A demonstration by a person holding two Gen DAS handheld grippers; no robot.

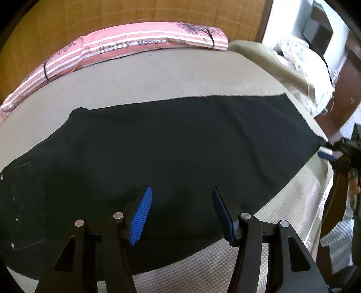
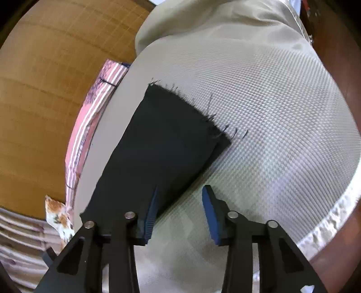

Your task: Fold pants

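Observation:
Black pants (image 1: 162, 144) lie flat across a beige textured mattress (image 1: 158, 74), folded lengthwise, with a back pocket at the left end and the leg end to the right. My left gripper (image 1: 181, 198) is open, hovering over the near edge of the pants around mid-length. In the right wrist view the frayed leg hem (image 2: 187, 106) of the pants (image 2: 158, 146) lies on the mattress (image 2: 270, 112). My right gripper (image 2: 180, 198) is open, just above the near edge of the leg, one finger over the cloth. It also shows at the right edge of the left wrist view (image 1: 327, 154).
A pink striped rolled cloth (image 1: 135, 47) lies along the far edge of the mattress against a wooden wall (image 1: 135, 13). White cloth (image 1: 300, 58) is piled at the far right corner. A wooden bed frame (image 2: 338, 248) borders the right side.

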